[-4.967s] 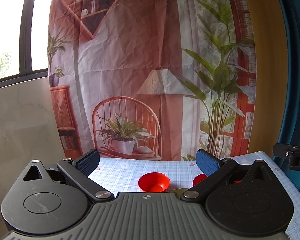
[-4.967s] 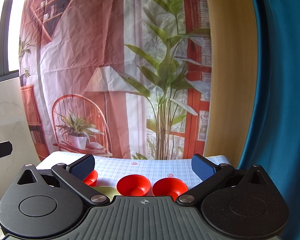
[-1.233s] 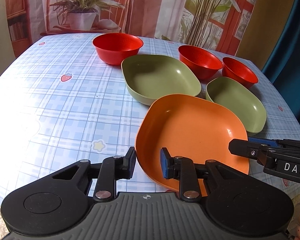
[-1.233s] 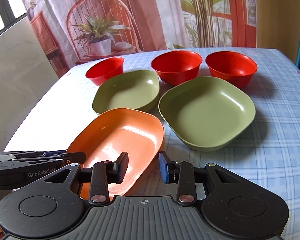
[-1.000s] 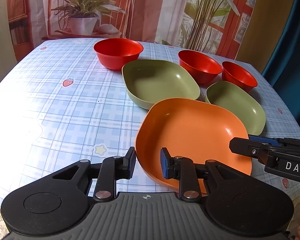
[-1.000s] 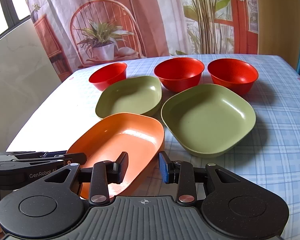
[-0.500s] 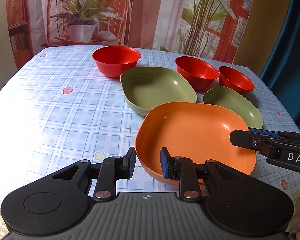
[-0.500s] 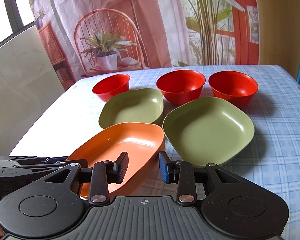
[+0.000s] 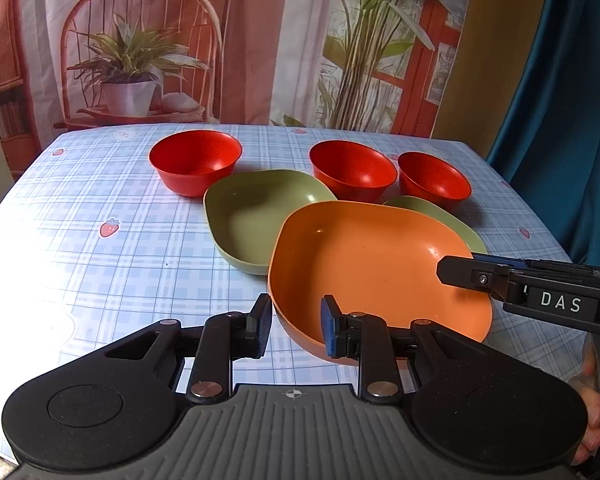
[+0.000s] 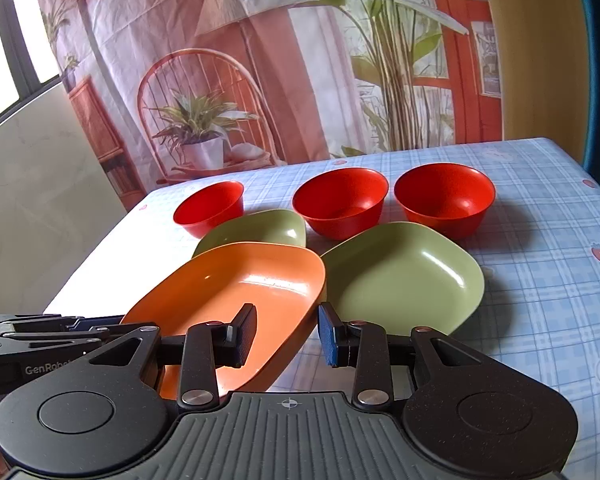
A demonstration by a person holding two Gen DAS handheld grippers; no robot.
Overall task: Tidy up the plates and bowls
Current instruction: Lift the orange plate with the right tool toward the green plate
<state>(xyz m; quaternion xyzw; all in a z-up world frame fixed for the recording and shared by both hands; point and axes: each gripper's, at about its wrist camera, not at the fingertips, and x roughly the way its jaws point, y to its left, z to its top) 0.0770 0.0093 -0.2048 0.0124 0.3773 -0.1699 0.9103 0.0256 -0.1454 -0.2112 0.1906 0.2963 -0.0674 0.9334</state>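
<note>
An orange plate [image 9: 380, 264] hangs a little above the table, held by both grippers at opposite rims. My left gripper [image 9: 294, 330] is shut on its near left rim. My right gripper [image 10: 286, 336] is shut on the right rim of the orange plate [image 10: 236, 288], and its tip [image 9: 480, 276] shows in the left wrist view. Two green plates [image 9: 252, 220] [image 9: 432, 212] lie on the table behind and partly under the orange one. Three red bowls [image 9: 196, 160] [image 9: 352, 168] [image 9: 434, 180] stand in a row behind them.
The table wears a blue checked cloth [image 9: 100, 264], bare on its left half. A printed backdrop hangs behind the far edge, and a blue curtain [image 9: 560, 120] hangs at the right. Fingers of a person's hand [image 9: 596, 420] show at the right edge.
Both grippers have risen with the orange plate between them. The plate has left the cloth and now overlaps the near edges of both green plates in view.
</note>
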